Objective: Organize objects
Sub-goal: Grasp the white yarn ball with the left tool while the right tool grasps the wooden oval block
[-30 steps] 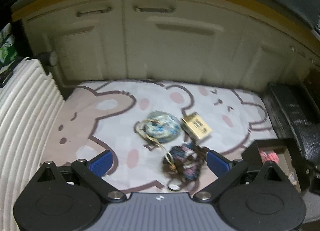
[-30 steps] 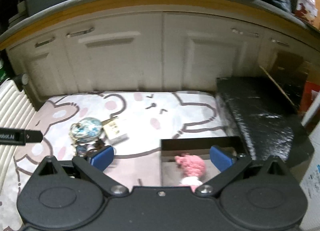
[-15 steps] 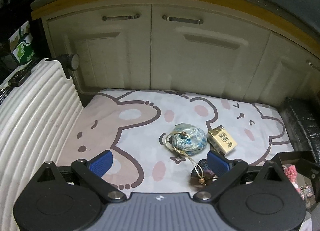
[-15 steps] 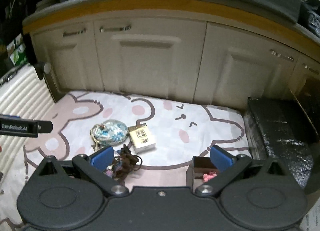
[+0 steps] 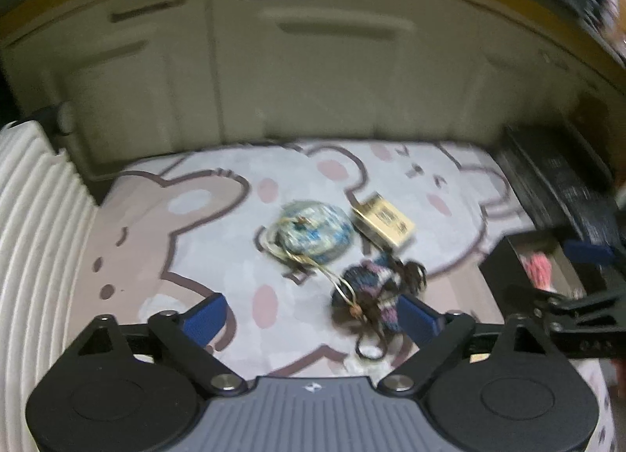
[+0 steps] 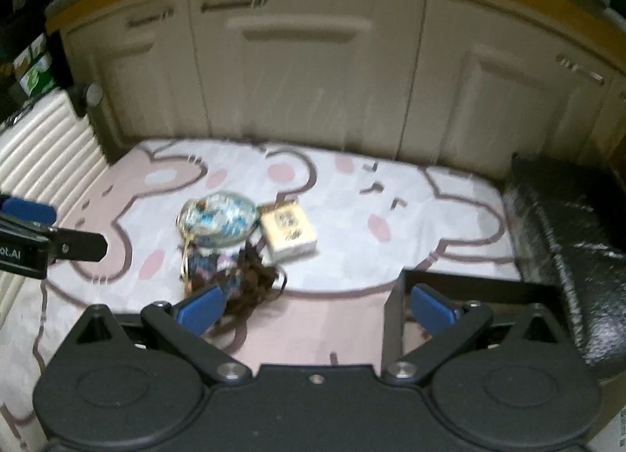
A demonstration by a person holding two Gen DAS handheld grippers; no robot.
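Observation:
On the bear-print mat (image 5: 195,225) lie a blue-white round pouch (image 5: 315,231) with a gold cord, a small tan box (image 5: 385,219) and a dark patterned pouch (image 5: 366,295) with brown tassels. The same pouch (image 6: 217,219), box (image 6: 289,231) and dark pouch (image 6: 231,272) show in the right wrist view. My left gripper (image 5: 311,317) is open and empty, its right finger beside the dark pouch. My right gripper (image 6: 315,307) is open and empty, near the dark box (image 6: 461,280), which holds a pink item (image 5: 542,266).
Cream cabinet doors (image 6: 313,72) stand behind the mat. A white ribbed suitcase (image 5: 35,237) lies on the left. A black wrapped bundle (image 6: 567,217) lies on the right, past the dark box.
Both grippers have swung; the view is blurred. The left gripper has come closer to the dark pouch. The right gripper has shifted so that the dark box sits at its right finger.

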